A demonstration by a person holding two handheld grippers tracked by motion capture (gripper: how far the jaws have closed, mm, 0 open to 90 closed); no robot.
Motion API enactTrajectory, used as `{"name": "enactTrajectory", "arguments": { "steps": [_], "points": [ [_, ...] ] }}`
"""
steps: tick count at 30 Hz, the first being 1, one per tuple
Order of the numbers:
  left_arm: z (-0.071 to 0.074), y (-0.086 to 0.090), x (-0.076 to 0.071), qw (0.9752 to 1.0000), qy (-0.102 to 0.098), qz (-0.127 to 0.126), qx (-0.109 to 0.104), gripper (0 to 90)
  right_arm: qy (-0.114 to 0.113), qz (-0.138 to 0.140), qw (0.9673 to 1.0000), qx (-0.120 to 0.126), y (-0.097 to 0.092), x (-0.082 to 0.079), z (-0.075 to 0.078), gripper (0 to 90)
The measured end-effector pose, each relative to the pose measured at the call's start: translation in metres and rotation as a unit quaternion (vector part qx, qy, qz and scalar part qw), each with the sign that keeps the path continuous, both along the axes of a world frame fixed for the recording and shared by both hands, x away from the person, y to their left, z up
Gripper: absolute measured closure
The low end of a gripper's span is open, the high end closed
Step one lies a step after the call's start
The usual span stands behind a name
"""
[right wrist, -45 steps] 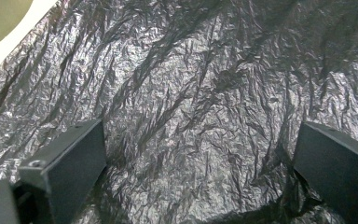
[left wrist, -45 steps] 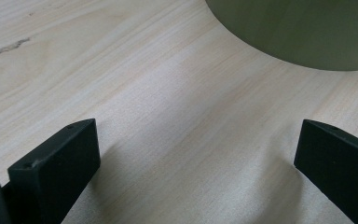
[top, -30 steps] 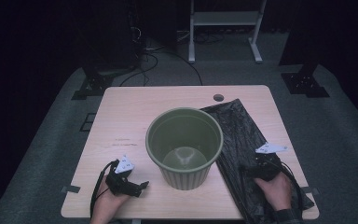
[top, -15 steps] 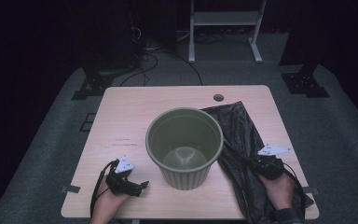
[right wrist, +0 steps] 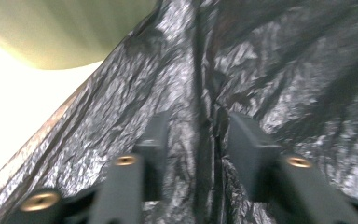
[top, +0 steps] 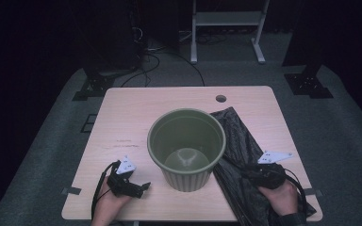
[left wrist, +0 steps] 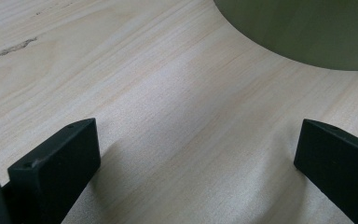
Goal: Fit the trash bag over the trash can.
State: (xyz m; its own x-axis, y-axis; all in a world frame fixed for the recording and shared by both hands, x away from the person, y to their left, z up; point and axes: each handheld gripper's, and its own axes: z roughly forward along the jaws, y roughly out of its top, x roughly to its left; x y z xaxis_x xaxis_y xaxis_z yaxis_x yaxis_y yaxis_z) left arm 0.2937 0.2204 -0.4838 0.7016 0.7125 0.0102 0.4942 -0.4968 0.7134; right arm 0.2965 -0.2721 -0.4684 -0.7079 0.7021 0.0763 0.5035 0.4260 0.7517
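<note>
Looking across the table (top: 122, 122):
Right gripper (right wrist: 196, 140): jaws half spread and just been opening, a raised fold of the black plastic bag (right wrist: 279, 74) between them, pads not pressing it.
Bag: flat on the table's right side, touching the green pot (top: 186, 146).
Left gripper (left wrist: 196, 154): jaws wide apart over bare wood, beside the pot.

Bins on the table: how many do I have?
1: the green bin stands mid-table, beside the black bag on its right. Nothing seems hidden.
</note>
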Motion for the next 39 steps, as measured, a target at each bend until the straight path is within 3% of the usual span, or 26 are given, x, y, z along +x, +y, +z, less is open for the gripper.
{"name": "enactTrajectory", "arguments": {
  "steps": [2,7,16,22,28,32,39],
  "points": [
    [0.000,0.000,0.000,1.0000,0.000,0.000,0.000,0.0,-0.011,-0.028,0.9995,-0.006,-0.004,-0.002,0.006,38.8],
    [0.000,0.000,0.000,1.0000,0.000,0.000,0.000,0.0,0.000,-0.096,0.9953,-0.012,-0.022,0.008,0.010,16.1],
    [0.000,0.000,0.000,1.0000,0.000,0.000,0.000,0.0,0.026,-0.130,0.9907,-0.031,-0.039,0.034,0.000,10.6],
    [0.000,0.000,0.000,1.0000,0.000,0.000,0.000,0.0,0.045,-0.132,0.9896,-0.035,-0.043,0.040,-0.008,10.0],
    [0.000,0.000,0.000,1.0000,0.000,0.000,0.000,0.0,0.048,-0.114,0.9919,-0.031,-0.036,0.038,-0.009,9.7],
    [0.000,0.000,0.000,1.0000,0.000,0.000,0.000,0.0,0.054,-0.087,0.9946,-0.012,-0.024,0.035,-0.010,9.7],
    [0.000,0.000,0.000,1.0000,0.000,0.000,0.000,0.0,0.066,-0.057,0.9961,0.013,-0.006,0.036,-0.009,9.7]
  ]
}}
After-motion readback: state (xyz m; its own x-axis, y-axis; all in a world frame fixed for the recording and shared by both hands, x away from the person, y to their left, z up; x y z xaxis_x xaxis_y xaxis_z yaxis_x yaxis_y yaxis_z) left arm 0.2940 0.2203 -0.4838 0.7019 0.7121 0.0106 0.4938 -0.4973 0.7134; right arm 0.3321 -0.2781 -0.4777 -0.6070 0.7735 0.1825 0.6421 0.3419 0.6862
